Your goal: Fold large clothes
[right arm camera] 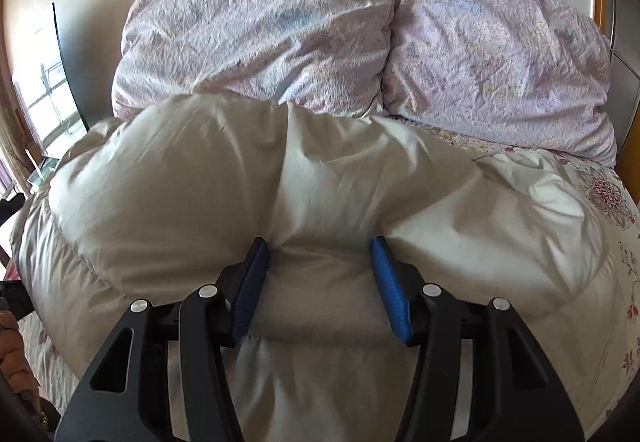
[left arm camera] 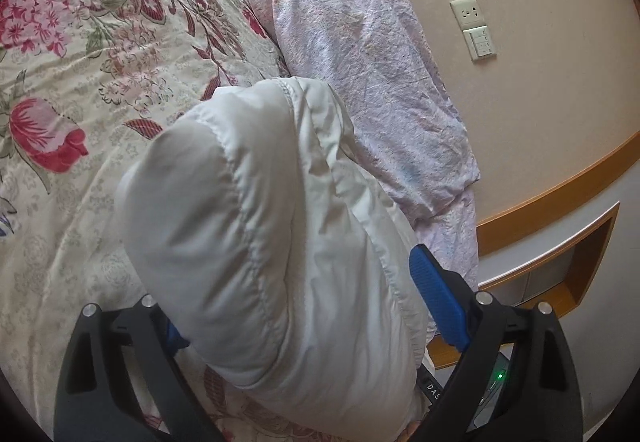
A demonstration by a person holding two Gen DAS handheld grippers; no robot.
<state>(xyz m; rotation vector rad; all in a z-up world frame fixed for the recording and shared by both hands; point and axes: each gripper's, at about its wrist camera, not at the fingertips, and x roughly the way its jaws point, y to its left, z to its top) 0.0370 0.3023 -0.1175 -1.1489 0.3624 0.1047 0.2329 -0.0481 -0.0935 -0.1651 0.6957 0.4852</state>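
Right gripper (right arm camera: 320, 282): jaws pinching a puffy fold of the white jacket (right arm camera: 304, 201), both blue pads (right arm camera: 390, 294) pressing into the padding, cloth bulging up between and around them. Left gripper (left arm camera: 316, 306): jaws standing wide, straddling a rolled-up bulk of the same jacket (left arm camera: 256, 234); right pad (left arm camera: 438, 298) lying bare just beside the cloth, left pad mostly hidden under it, so gripping nothing firmly as far as showing.

Lying on the bed, on a floral quilt (left arm camera: 80, 81), with the jacket heaped in thick quilted bands, spreading left and right past the right gripper and reaching far toward two lilac pillows (right arm camera: 260, 33). Leaning against the wall at the far end of the bed, side by side and touching. Showing on the wall in the left view: a socket (left arm camera: 468, 13) above a switch plate. Running along the right of that view: a wooden-edged headboard (left arm camera: 560, 177) with a recessed shelf.
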